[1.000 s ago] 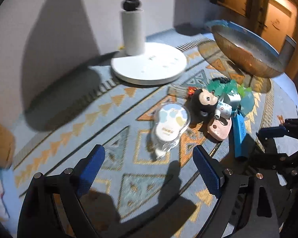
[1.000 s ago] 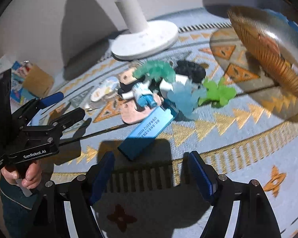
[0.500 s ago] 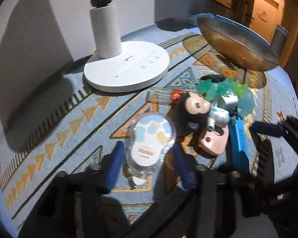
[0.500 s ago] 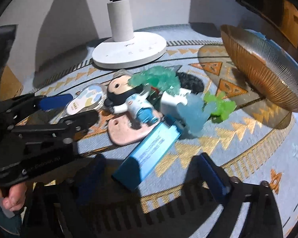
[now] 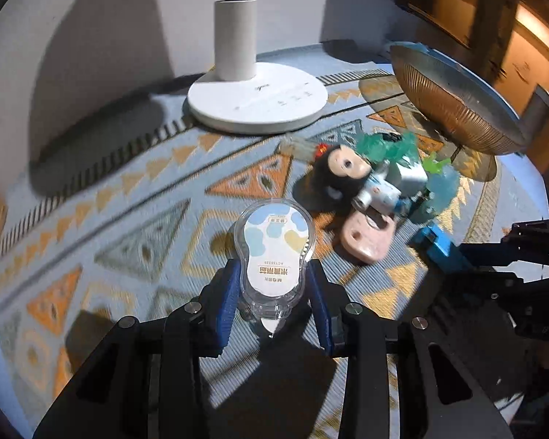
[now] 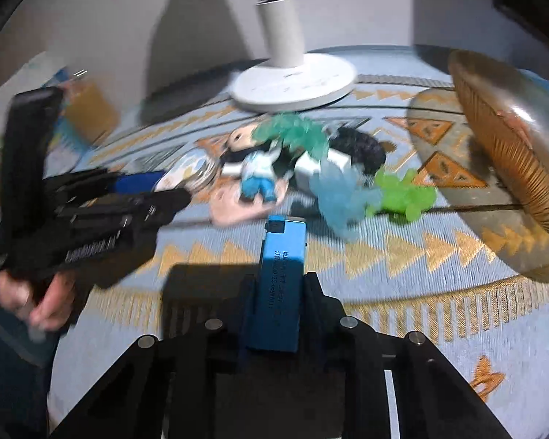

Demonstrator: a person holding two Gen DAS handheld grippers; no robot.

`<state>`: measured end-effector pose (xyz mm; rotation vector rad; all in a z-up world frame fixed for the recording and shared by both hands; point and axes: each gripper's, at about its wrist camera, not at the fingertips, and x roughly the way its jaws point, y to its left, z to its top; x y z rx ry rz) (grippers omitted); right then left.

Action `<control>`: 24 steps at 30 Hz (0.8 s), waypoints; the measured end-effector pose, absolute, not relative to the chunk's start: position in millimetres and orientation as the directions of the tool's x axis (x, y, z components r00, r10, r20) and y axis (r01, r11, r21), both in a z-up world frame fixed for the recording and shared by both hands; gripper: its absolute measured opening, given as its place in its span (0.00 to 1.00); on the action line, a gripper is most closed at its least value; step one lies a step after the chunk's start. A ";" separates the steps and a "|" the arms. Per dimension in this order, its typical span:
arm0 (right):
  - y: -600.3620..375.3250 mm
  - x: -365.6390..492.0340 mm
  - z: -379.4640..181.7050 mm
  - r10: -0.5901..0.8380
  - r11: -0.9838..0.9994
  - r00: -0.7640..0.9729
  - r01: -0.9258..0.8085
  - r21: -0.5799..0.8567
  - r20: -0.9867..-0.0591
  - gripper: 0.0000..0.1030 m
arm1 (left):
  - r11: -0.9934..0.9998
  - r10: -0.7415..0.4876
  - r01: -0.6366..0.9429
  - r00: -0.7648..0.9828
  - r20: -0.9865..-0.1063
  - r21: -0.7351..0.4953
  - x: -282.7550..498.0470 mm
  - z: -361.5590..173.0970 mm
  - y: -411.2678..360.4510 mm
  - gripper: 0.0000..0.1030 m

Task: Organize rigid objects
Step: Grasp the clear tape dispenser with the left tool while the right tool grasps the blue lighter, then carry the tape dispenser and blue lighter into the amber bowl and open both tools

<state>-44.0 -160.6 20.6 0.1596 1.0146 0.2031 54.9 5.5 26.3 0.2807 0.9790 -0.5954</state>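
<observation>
A clear, bulb-shaped plastic case with a pastel label (image 5: pixel 274 241) sits between the blue pads of my left gripper (image 5: pixel 272 292). Its jaws are closing and the pads press the case's narrow end. My right gripper (image 6: pixel 278 292) is shut on a long blue box (image 6: pixel 282 252) that sticks out forward toward the toy pile. The pile holds a black-haired figurine (image 5: pixel 344 168), a pink flat piece (image 5: pixel 362 237), a bright green toy (image 6: pixel 406 194) and a pale blue one (image 6: pixel 340 197). All rest on a patterned blue and orange cloth (image 5: pixel 146 226).
A white lamp base (image 5: pixel 256 98) with its post stands behind the pile. A ribbed amber bowl (image 6: pixel 512 153) tilts at the right. A brown box (image 6: pixel 88 109) lies at the far left edge. A person's hand (image 6: pixel 44 303) grips the left tool.
Both grippers moved forward and down and went from wide open to closed. The left one took hold of the clear case, the right one took hold of the blue box.
</observation>
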 end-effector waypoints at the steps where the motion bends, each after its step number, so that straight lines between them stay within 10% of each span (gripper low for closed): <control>1: -166.0 -51.4 20.1 0.246 0.969 0.505 -0.122 0.213 -0.827 0.25 | 0.816 -0.329 0.578 0.424 -0.844 -0.028 47.8 26.6 4.9 0.32; 19: -181.9 -83.5 22.0 0.206 0.975 0.496 -0.177 0.134 -0.844 0.43 | 0.905 -0.200 0.424 0.483 -0.852 0.028 1.5 24.3 1.4 0.45; 24: -159.3 -90.0 19.9 0.099 0.986 0.544 -0.168 0.007 -0.833 0.23 | 0.902 -0.189 0.427 0.518 -0.834 0.061 -4.3 23.3 -8.1 0.36</control>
